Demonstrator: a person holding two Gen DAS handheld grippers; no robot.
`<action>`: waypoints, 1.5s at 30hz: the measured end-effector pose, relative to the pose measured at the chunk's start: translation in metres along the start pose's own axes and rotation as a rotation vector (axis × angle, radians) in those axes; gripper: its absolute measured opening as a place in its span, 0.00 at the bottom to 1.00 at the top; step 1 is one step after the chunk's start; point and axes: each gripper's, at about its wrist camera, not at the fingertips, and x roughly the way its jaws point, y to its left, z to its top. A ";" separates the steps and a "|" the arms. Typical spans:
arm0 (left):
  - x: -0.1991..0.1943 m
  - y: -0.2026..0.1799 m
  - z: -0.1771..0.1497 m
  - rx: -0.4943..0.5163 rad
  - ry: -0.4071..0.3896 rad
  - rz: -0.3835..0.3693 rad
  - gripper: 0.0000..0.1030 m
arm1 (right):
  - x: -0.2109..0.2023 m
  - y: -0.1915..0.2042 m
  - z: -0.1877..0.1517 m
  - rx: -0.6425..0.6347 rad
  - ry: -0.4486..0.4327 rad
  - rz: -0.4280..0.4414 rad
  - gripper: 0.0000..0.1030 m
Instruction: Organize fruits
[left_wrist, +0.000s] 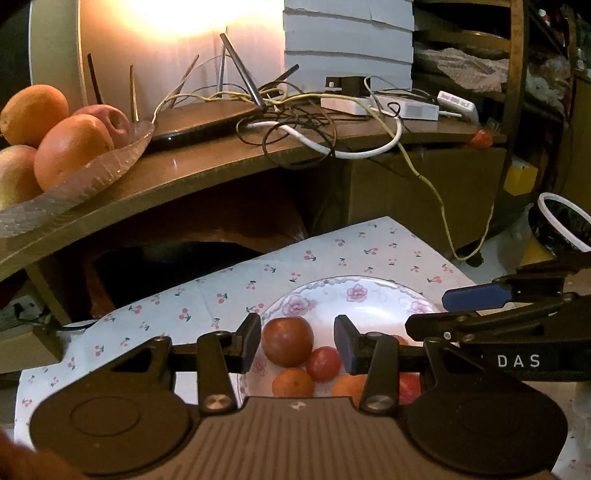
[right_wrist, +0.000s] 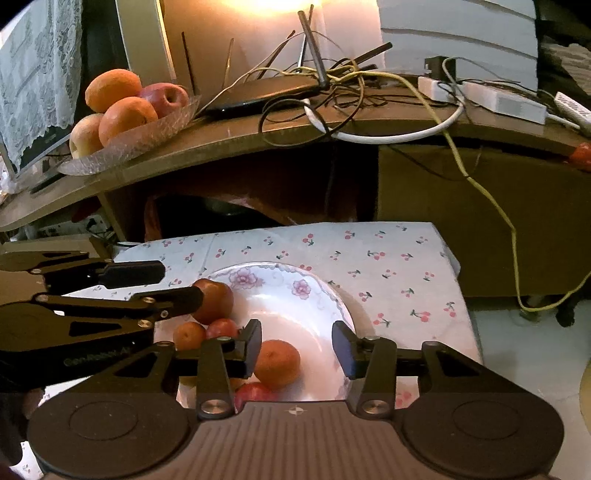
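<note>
A white floral plate (left_wrist: 369, 295) (right_wrist: 295, 295) sits on a cherry-print cloth. It holds a dark red fruit (left_wrist: 287, 341) (right_wrist: 216, 300), a small red fruit (left_wrist: 324, 363) (right_wrist: 221, 328) and small oranges (left_wrist: 292, 382) (right_wrist: 277, 363). My left gripper (left_wrist: 297, 343) is open, its jaws either side of the dark red fruit without touching it. My right gripper (right_wrist: 297, 345) is open above the plate, with an orange by its left finger. Each gripper shows in the other's view, the right one (left_wrist: 476, 299) and the left one (right_wrist: 147, 284).
A glass dish (left_wrist: 92, 177) (right_wrist: 129, 144) of oranges and apples stands on the brown shelf (left_wrist: 221, 162) behind, beside a black router (left_wrist: 207, 122) and tangled cables (left_wrist: 314, 129). A yellow cable (right_wrist: 491, 199) hangs at the right. A white-rimmed bin (left_wrist: 561, 221) stands far right.
</note>
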 end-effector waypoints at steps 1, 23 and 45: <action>-0.004 -0.002 -0.001 0.001 0.000 0.001 0.49 | -0.004 0.000 -0.001 0.002 -0.002 -0.002 0.45; -0.061 -0.019 -0.033 -0.039 0.022 0.054 0.68 | -0.060 0.016 -0.033 0.005 -0.024 -0.021 0.49; -0.103 -0.021 -0.074 -0.120 0.044 0.136 0.95 | -0.094 0.045 -0.070 -0.010 -0.008 -0.011 0.53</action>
